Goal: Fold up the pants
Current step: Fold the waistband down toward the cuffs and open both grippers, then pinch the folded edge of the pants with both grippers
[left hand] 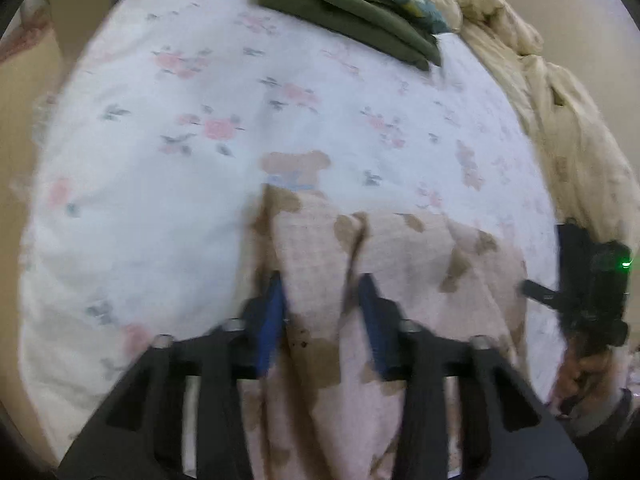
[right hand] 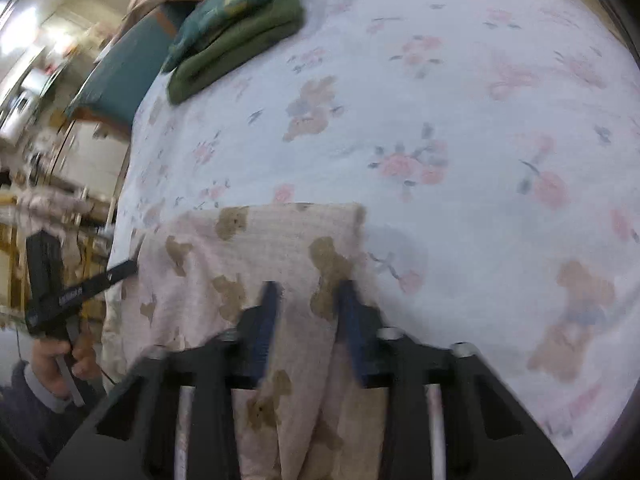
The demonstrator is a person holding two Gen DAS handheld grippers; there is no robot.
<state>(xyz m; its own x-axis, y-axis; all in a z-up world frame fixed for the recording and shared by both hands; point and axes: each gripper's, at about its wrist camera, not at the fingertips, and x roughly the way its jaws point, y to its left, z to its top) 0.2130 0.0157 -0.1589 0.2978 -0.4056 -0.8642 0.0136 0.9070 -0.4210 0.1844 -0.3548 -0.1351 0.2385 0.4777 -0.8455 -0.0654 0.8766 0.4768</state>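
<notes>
The pants [left hand: 400, 264] are pale pink with brown bear prints and lie on the floral bed sheet [left hand: 200, 120]. In the left wrist view my left gripper [left hand: 320, 284] has its blue-padded fingers [left hand: 272, 312] apart, with pants fabric bunched between them. In the right wrist view the pants [right hand: 248, 248] lie with a straight far edge, and my right gripper [right hand: 308, 292] also has its fingers [right hand: 264, 320] apart with fabric passing between them. The right gripper also shows at the right edge of the left wrist view [left hand: 592, 288], and the left gripper shows at the left of the right wrist view [right hand: 72, 288].
A stack of folded green and teal clothes [left hand: 360, 12] lies at the far side of the bed, also in the right wrist view [right hand: 236, 36]. A crumpled cream blanket [left hand: 540, 92] runs along the bed's right side. Furniture and clutter [right hand: 48, 160] stand beyond the bed's left edge.
</notes>
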